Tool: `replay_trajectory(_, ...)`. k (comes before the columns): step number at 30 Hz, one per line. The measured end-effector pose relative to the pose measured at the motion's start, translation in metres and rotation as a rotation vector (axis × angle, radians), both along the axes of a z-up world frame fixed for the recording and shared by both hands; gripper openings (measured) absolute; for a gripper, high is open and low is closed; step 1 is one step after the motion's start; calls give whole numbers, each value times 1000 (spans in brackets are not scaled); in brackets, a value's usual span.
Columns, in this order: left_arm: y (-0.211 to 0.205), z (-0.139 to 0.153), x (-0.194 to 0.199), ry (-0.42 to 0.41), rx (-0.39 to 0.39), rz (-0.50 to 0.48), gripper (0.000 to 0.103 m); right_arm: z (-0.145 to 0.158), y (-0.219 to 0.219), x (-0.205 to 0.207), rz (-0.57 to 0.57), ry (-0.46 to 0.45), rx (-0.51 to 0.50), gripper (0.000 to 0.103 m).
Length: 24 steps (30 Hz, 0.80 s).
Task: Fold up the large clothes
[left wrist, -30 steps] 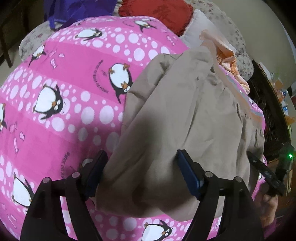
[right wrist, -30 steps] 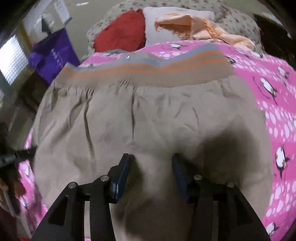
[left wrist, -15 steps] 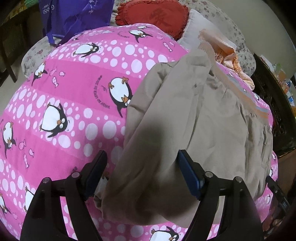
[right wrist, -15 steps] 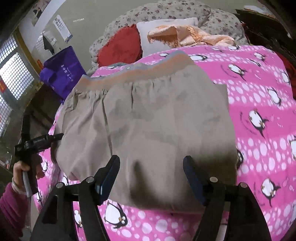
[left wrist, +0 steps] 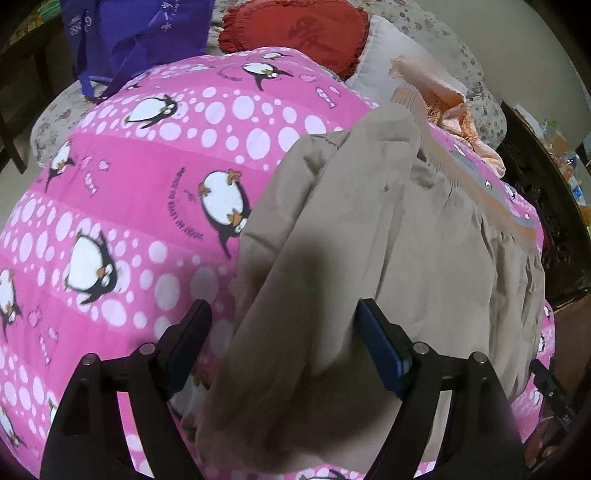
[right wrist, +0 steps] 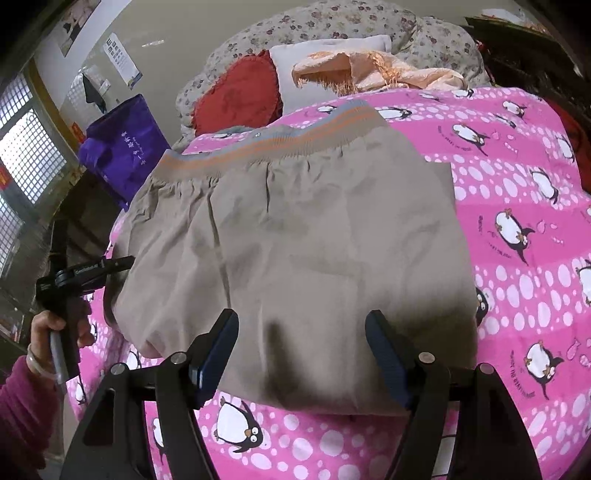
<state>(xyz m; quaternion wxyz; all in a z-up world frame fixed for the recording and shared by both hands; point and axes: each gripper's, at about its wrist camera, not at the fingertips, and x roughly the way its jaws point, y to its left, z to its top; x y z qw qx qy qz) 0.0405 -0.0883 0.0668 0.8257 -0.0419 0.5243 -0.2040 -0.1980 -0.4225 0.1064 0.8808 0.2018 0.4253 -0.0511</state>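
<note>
The folded tan pants (right wrist: 295,258) lie on the pink penguin blanket (right wrist: 517,221). The left gripper (left wrist: 282,343) and right gripper (right wrist: 301,350) have fingers wide apart, holding nothing.

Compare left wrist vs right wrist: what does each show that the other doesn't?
Only the left wrist view: the khaki garment's layered folded edge beside the open left claw.

Only the right wrist view: the person's hand holding a gripper handle, a barred window, and the open right claw.

Both: the garment's striped waistband, penguin quilt, red cushion, purple bag.
</note>
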Motion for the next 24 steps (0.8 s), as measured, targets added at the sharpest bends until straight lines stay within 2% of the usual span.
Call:
replay_trajectory(6, -9, -10, 21, 47, -51, -56, 85, 2, -6, -3, -21, -10, 16, 73)
replay_trajectory(8, -11, -16, 29, 73, -73, -66, 89, 2, -8, -4, -29, -15, 31, 73)
replay_trajectory(12, -15, -16, 33, 73, -94, -99, 90, -2, -11, -6, -38, -10, 40, 73)
replay_trajectory(13, -18, -15, 31, 68, -92, -135, 69, -3, -13, -6, -41, -7, 44, 73)
replay_trajectory(14, -22, -15, 28, 86, -100, -182, 37, -3, -13, -6, -47, -6, 49, 73)
replay_trajectory(16, -25, -11, 23, 105, -117, -216, 18, -4, -16, -7, -59, -11, 61, 73)
replay_trajectory(17, -25, -7, 20, 101, -116, -219, 13, -4, -18, -7, -63, -13, 67, 73)
replay_trajectory(19, -24, 3, 14, 109, -132, -213, 10, -4, -20, -9, -72, -18, 80, 73)
replay_trajectory(22, -18, 29, 6, 136, -210, -198, 8, -1, -22, -13, -73, -29, 79, 73)
replay_trajectory(24, -20, 49, 0, 126, -227, -212, 7, 2, -24, -18, -70, -42, 72, 74)
